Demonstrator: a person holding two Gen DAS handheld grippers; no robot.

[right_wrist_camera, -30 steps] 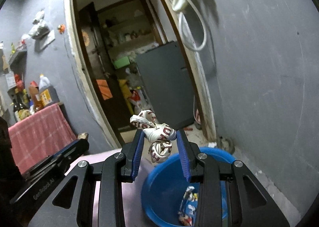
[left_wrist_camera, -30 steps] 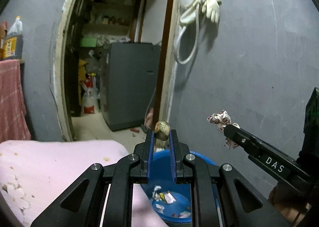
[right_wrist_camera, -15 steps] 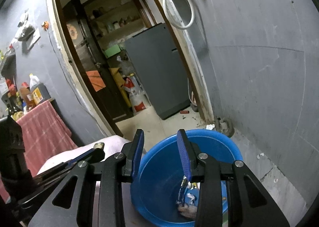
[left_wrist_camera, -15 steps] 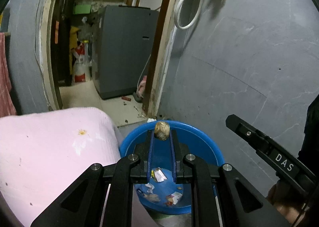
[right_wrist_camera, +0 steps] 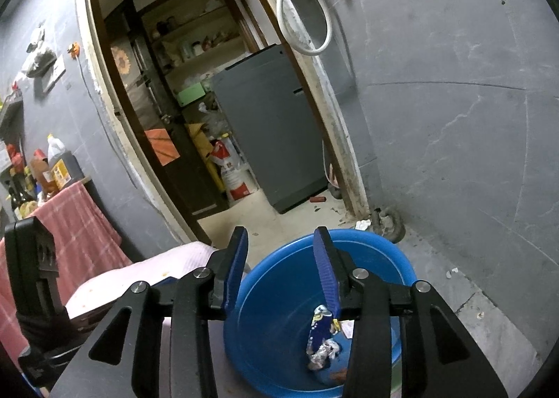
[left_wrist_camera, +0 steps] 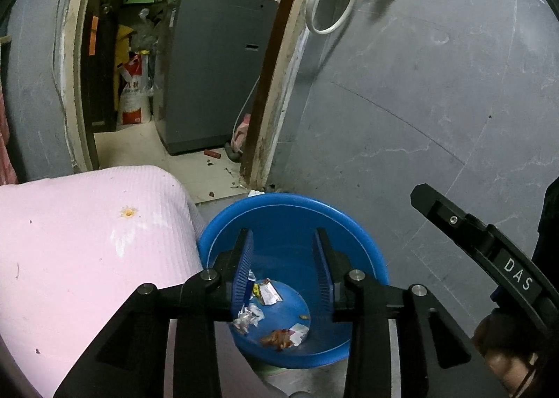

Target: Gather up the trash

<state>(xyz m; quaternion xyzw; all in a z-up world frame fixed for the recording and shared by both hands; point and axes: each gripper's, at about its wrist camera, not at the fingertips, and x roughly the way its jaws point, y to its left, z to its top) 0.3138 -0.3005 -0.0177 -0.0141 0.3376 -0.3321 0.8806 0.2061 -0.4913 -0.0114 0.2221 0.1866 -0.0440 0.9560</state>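
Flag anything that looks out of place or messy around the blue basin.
Scraps lie on the floor outside the blue basin: a white crumpled bit by the door frame and another white scrap near the wall. Collected wrappers sit inside.

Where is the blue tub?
The blue tub sits on the floor beside the pink cushion, below the open left tongs, near the doorway.

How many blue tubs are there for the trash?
1. The blue tub sits on the floor beside the pink mattress, below both open grippers, with wrappers inside. Another could be hidden out of view.
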